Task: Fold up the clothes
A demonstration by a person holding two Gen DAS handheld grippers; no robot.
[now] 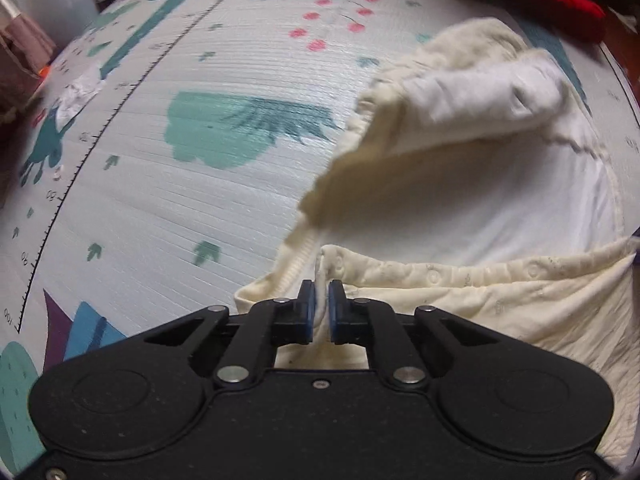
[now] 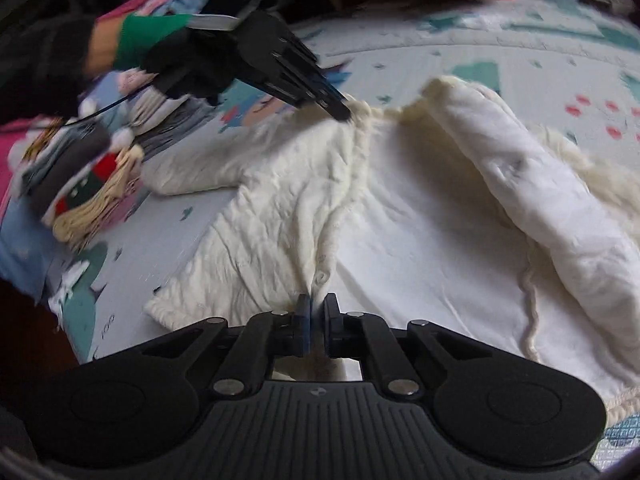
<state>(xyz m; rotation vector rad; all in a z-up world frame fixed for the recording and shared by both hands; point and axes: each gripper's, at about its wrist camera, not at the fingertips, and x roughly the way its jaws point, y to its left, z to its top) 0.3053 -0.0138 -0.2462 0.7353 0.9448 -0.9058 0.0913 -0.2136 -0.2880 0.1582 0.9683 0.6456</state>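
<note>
Left wrist view first: our left gripper (image 1: 322, 304) is pinched almost closed on the snap-button edge of the cream garment (image 1: 480, 200), a thin ridge of cloth standing up between the blue pads. Seen from the right wrist, the right gripper (image 2: 316, 320) has the same placket nipped tight further along, just below a snap, with the other tool biting the neckline up at eleven o'clock.

So where is it? The garment lies open on the printed play mat (image 1: 160, 160), lining up, one front panel flopped over at two o'clock in the left view, a sleeve trailing off toward nine o'clock in the right view. A heap of other clothes (image 2: 80, 168) sits at the mat's edge, near that sleeve.

How will it handle? We judge it light and thoroughly limp: it wrinkles, sags and drapes wherever it isn't held, so it won't keep a crease unless laid flat and smoothed. The fleecy outer face looks grippy rather than slippery. Nothing fragile here, though a loose yarn cord (image 2: 528, 312) at four o'clock could snag.

Best hold, we reckon, is where we are: the doubled, stitched placket, two points well apart, keeping the edge taut between us.
</note>
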